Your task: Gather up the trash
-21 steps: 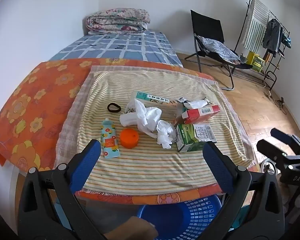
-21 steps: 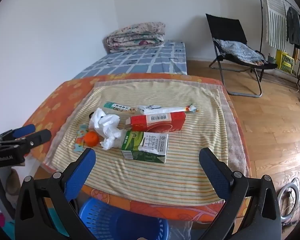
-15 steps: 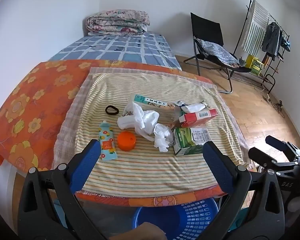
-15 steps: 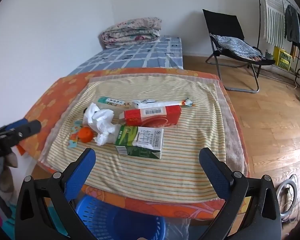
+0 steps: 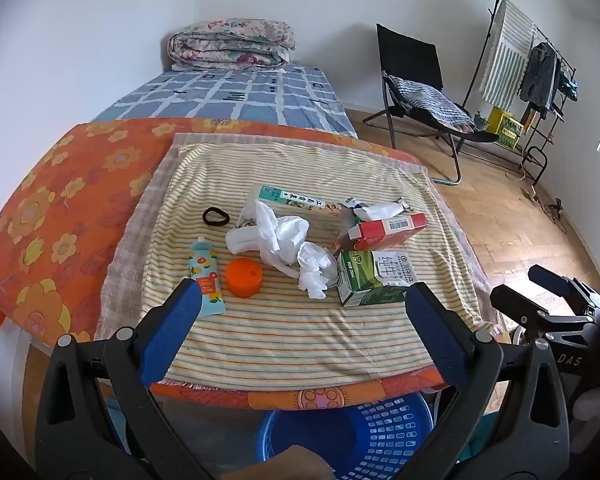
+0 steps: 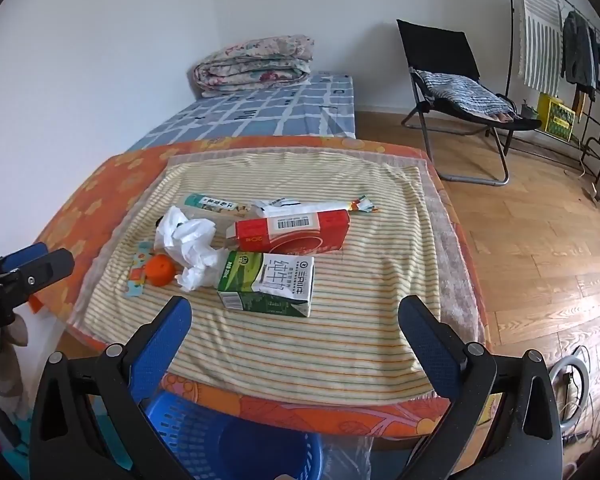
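Observation:
Trash lies on a striped cloth [image 5: 300, 332] over the table: a green milk carton [image 5: 374, 276] [image 6: 268, 282], a red box [image 5: 388, 230] [image 6: 296, 230], crumpled white tissue [image 5: 284, 240] [image 6: 192, 244], an orange cap [image 5: 243, 277] [image 6: 161, 269], a small tube [image 5: 205, 276], a long teal box [image 5: 290, 198] and a black hair tie [image 5: 216, 216]. My left gripper [image 5: 302, 300] is open and empty, short of the table's front edge. My right gripper [image 6: 294, 320] is open and empty, just before the milk carton.
A blue plastic basket [image 5: 352, 436] [image 6: 220, 440] stands on the floor under the table's front edge. An orange flowered cloth [image 5: 52, 208] covers the table's left. A bed [image 5: 236, 96] lies behind; a folding chair [image 5: 420, 88] and clothes rack [image 5: 532, 80] stand at right.
Both grippers have drifted slightly back and up from the table, so the items sit a little farther off. Both stay open and empty.

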`<state>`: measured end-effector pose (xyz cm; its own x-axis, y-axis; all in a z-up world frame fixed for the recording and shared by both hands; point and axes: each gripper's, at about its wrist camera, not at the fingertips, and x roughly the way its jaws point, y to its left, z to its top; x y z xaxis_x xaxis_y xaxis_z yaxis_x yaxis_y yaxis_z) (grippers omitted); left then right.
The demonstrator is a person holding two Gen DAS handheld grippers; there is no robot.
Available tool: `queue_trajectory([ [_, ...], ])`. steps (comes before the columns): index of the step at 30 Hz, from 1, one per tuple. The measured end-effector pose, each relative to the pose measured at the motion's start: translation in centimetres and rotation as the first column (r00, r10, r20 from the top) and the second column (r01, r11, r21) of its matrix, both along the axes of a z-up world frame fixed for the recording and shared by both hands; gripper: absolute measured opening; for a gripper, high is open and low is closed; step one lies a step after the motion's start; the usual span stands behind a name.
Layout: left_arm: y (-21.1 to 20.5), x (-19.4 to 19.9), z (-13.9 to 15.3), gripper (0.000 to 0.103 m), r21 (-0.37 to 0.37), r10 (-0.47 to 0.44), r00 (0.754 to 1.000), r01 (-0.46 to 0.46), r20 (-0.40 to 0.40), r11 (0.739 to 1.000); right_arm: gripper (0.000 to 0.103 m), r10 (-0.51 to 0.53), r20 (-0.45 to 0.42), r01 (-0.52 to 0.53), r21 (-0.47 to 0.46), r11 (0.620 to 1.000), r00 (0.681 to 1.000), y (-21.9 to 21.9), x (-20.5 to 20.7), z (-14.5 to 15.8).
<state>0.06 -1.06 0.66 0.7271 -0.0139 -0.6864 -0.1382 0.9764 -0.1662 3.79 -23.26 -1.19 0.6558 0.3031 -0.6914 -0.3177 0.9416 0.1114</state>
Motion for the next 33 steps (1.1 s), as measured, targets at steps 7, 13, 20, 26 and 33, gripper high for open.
queue_trajectory([
  [7, -0.24, -0.02, -0.01, 0.103, 0.001, -0.001, 1.0, 0.001, -0.001, 1.0, 0.103, -0.002, -0.002, 0.002, 0.011, 1.0, 1.0, -0.05, 0.03, -0.01],
  [13, 0.03, -0.03, -0.16, 0.103, 0.001, 0.0, 1.0, 0.0, 0.0, 1.0, 0.103, -0.006, 0.003, 0.006, 0.021, 1.0, 1.0, -0.29, -0.1, 0.29],
  [20, -0.11, -0.09, -0.1, 0.103, 0.001, -0.001, 1.0, 0.001, -0.001, 1.0, 0.103, -0.012, -0.006, 0.013, 0.031, 0.999, 1.0, -0.57, 0.16, 0.27],
  [26, -0.16, -0.09, -0.1, 0.103, 0.003, -0.001, 1.0, 0.001, 0.0, 1.0, 0.103, -0.014, -0.011, 0.014, 0.04, 0.999, 1.0, -0.64, 0.21, 0.19],
  [33, -0.06, -0.05, -0.06, 0.103, 0.001, -0.001, 1.0, 0.001, -0.002, 1.0, 0.103, -0.014, -0.009, 0.014, 0.04, 0.999, 1.0, -0.62, 0.18, 0.27],
])
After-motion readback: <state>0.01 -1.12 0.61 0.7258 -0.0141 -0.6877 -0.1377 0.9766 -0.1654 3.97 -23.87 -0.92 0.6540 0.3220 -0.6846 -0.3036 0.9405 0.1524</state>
